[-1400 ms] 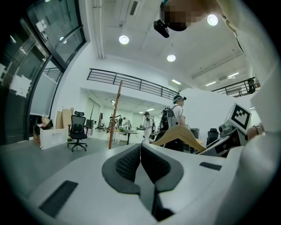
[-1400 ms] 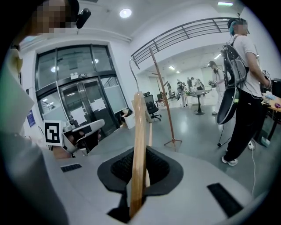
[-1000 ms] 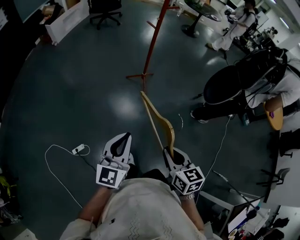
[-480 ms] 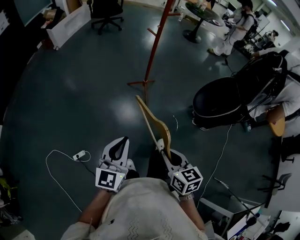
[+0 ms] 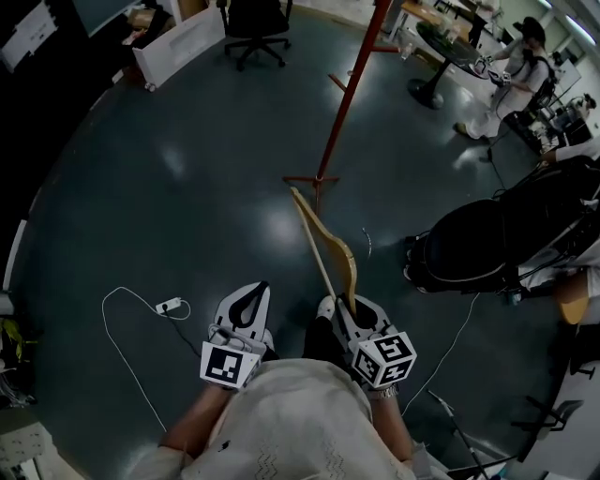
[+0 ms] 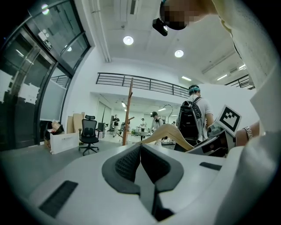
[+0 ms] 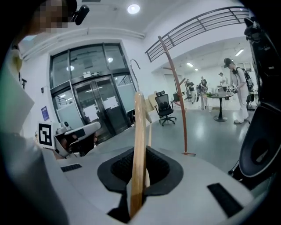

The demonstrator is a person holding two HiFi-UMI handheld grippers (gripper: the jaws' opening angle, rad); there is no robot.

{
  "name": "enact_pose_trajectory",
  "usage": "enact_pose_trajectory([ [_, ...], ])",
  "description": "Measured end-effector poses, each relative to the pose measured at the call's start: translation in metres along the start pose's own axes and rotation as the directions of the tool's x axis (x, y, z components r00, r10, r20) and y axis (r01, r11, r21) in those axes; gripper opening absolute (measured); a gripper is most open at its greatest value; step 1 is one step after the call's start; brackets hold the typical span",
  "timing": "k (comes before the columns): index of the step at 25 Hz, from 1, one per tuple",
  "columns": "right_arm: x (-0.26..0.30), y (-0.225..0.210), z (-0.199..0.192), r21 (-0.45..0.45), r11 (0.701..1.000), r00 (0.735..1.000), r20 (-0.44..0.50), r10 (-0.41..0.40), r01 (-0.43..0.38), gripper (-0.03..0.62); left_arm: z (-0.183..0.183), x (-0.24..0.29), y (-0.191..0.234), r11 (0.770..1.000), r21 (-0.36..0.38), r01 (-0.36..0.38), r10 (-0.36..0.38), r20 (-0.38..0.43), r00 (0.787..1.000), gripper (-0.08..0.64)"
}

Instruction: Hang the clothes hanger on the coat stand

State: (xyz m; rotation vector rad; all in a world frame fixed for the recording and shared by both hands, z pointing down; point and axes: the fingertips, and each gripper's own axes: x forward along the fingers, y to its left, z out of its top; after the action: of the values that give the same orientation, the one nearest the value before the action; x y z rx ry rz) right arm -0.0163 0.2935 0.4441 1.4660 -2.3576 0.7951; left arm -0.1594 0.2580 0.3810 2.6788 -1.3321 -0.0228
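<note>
A light wooden clothes hanger [image 5: 328, 248] sticks out forward from my right gripper [image 5: 345, 306], which is shut on its lower end. In the right gripper view the hanger [image 7: 139, 140] stands upright between the dark pads. The red coat stand [image 5: 349, 94] rises from its cross-shaped foot on the floor just beyond the hanger's far tip; it also shows as a coat stand [image 7: 177, 92] in the right gripper view and a coat stand [image 6: 127, 112] in the left gripper view. My left gripper [image 5: 250, 298] hangs beside the right one, shut and with nothing in it, its pads [image 6: 131, 160] pressed together.
A white power strip [image 5: 169, 305] with a looping cable lies on the dark floor at left. A black office chair [image 5: 255, 23] and a white box [image 5: 178, 42] stand at the back. A large black bag [image 5: 483, 248] is close at right; a round table [image 5: 441, 37] and a person [image 5: 523, 56] are behind it.
The coat stand's foot has drawn nearer to the hanger's tip and shifted right in the head view. Both grippers keep their hold and place near my body.
</note>
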Motion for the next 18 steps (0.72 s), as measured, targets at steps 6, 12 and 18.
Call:
enact_pose_trajectory([
  [6,0.018,-0.055,0.026,-0.055,0.997,0.998,-0.023,0.051,-0.052,0.057,-0.009,0.061,-0.018,0.999,0.042,-0.028,0.031,-0.054,0.998,0.014],
  [12,0.019,-0.106,0.059,-0.047,0.993,0.994,-0.006,0.105,-0.105,0.057,0.016,0.110,-0.040,0.994,0.076,-0.081,0.084,-0.035,0.996,0.014],
  [18,0.015,-0.146,0.074,-0.041,0.987,0.988,0.003,0.153,-0.152,0.057,0.019,0.130,-0.050,0.981,0.109,-0.162,0.167,-0.035,0.985,0.014],
])
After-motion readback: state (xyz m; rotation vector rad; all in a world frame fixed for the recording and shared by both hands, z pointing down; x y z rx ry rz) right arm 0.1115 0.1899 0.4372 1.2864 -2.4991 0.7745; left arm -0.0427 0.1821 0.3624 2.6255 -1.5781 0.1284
